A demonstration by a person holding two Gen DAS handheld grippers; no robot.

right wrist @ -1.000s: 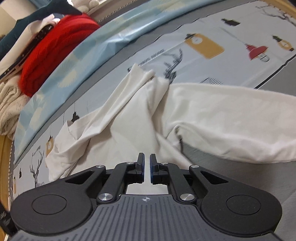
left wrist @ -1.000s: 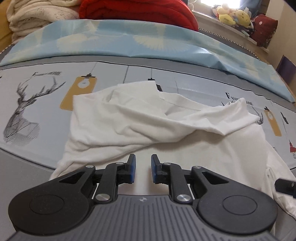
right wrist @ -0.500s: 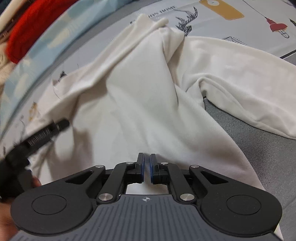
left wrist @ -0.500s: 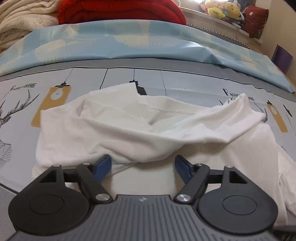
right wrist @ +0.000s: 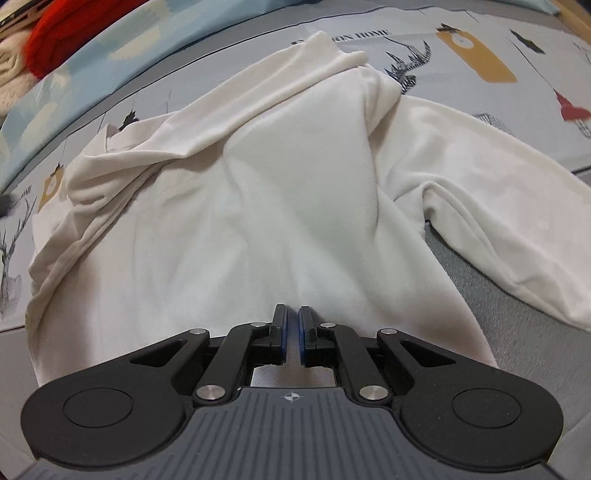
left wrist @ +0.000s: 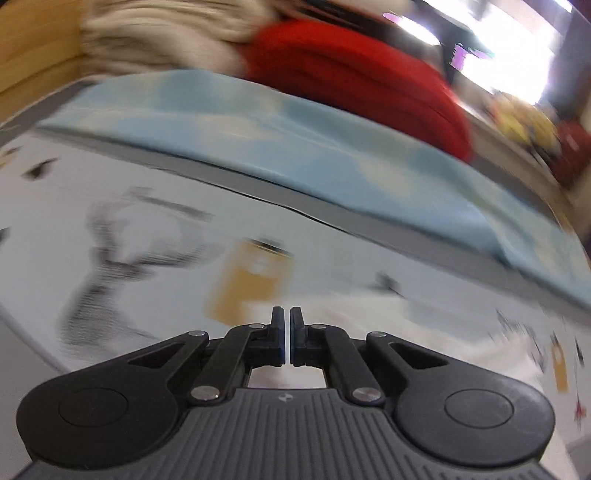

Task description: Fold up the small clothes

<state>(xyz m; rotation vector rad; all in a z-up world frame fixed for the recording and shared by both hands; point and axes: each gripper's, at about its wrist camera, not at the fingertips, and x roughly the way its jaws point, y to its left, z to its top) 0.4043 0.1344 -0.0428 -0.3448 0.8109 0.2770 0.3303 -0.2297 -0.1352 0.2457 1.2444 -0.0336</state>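
Observation:
A white long-sleeved top (right wrist: 280, 206) lies rumpled on the printed bed sheet (right wrist: 480, 48), one sleeve (right wrist: 498, 206) trailing to the right. My right gripper (right wrist: 291, 314) hovers over its near hem, pointing steeply down, jaws shut with nothing between them. The left wrist view is heavily blurred. There my left gripper (left wrist: 286, 314) is shut, and I see no cloth between its pads. It sits over the sheet's deer print (left wrist: 110, 266), with the edge of the white top (left wrist: 388, 317) just to its right. A dark blur at the left edge of the right wrist view may be the left gripper.
A light blue patterned cover (left wrist: 295, 133) runs across the back of the bed. Behind it lie a red knit (left wrist: 362, 81) and a cream knit pile (left wrist: 166, 33). Grey bed fabric (right wrist: 517, 332) shows at the near right. Soft toys are a blur at the far right.
My left gripper opened wide over the top's near edge, then shut and swung left and up onto the deer print. My right gripper sank closer over the garment and stayed shut.

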